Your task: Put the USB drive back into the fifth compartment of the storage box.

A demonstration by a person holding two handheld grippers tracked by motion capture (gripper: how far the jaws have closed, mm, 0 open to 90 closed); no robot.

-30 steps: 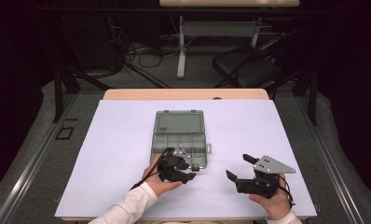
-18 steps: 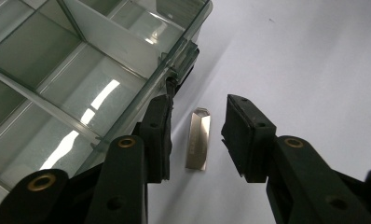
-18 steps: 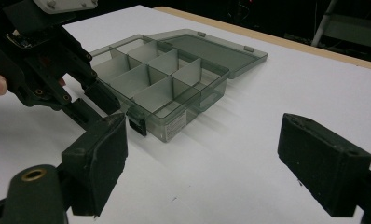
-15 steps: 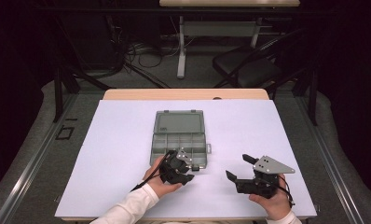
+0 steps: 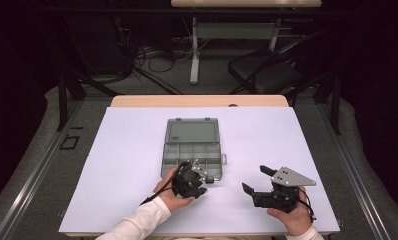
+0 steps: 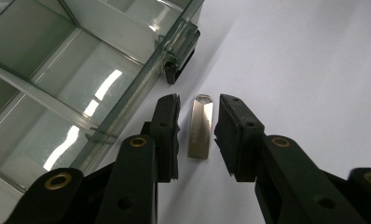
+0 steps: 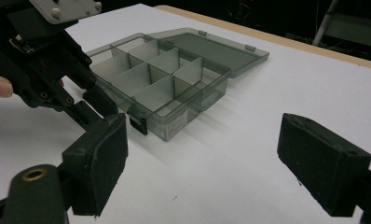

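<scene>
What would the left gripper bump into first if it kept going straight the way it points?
Probably the small metal USB stick lying on the white table, between the left gripper's open jaws.

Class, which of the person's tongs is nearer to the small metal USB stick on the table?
Left. The left tongs straddle the USB stick, open around it beside the organiser box. The right tongs rest open farther right.

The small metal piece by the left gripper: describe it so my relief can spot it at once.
Start at the clear grey compartment box, lid open, mid-table. Just off its near front latch, on the white sheet, the left gripper straddles a slim silver metal stick. It is flat, shiny and lying loose between the open jaws.
</scene>
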